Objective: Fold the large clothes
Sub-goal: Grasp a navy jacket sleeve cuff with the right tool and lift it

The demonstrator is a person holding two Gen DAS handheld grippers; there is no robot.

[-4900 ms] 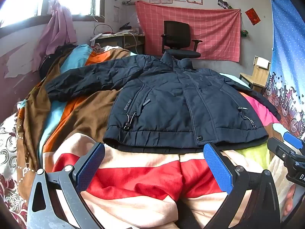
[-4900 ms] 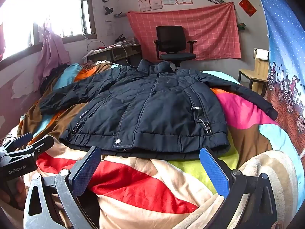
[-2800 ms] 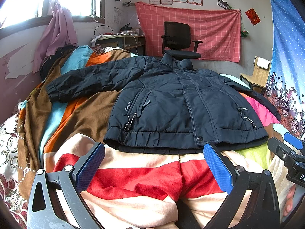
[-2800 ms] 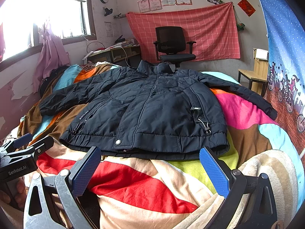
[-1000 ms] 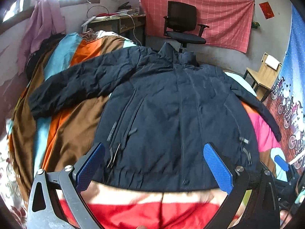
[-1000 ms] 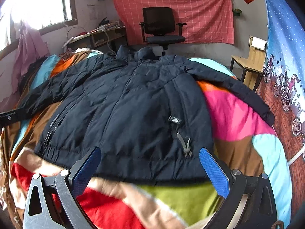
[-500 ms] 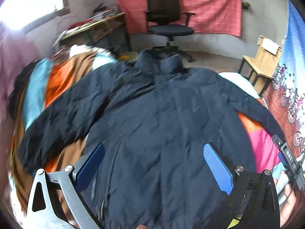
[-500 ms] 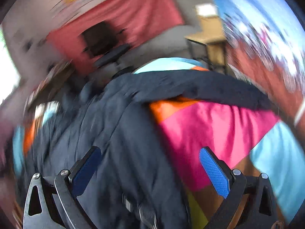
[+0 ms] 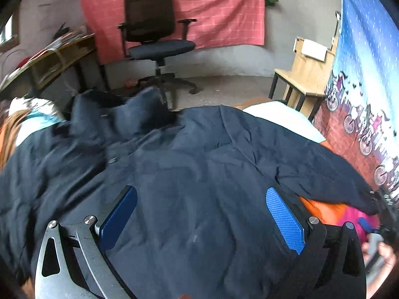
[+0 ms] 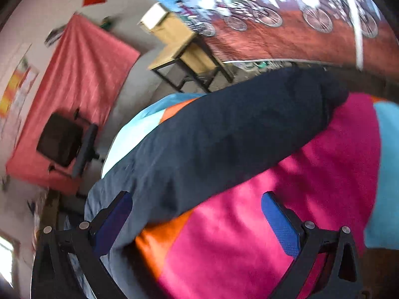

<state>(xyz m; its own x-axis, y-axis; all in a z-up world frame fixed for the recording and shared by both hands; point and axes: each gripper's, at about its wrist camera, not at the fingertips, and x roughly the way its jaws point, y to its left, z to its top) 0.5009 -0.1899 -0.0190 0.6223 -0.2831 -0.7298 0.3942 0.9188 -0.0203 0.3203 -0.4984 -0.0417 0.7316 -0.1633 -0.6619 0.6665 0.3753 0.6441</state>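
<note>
My left gripper point(image 9: 199, 214) hung over the chest of the dark navy jacket point(image 9: 189, 179), its blue pads point(image 9: 284, 219) spread wide with nothing between them. The jacket lay front-up across the bed, its collar point(image 9: 134, 114) at the far edge, pointing toward the black office chair point(image 9: 154, 37) that stood in front of the red checked cloth point(image 9: 212, 12) on the far wall. The jacket's right-hand sleeve point(image 9: 324, 174) ran out to the right over the striped blanket point(image 9: 331, 211), whose orange and pink bands showed just past my right pad. At the far right of that view I could see part of my other tool and the hand point(image 9: 384, 251) holding it, near the sleeve's end.

My right gripper point(image 10: 197, 221) was rolled to one side, so the room looked tilted in its camera, and the picture was blurred. It was also wide apart and empty. The sleeve point(image 10: 237, 134) crossed that view diagonally, lying on the pink band of the blanket point(image 10: 324, 174), with its cuff point(image 10: 331, 92) at the upper right near the bicycle-print hanging point(image 10: 286, 25). My left pad sat over the sleeve's near part; I could not tell whether it touched the fabric. A small wooden side table point(image 10: 182, 49) stood beyond the bed.
</note>
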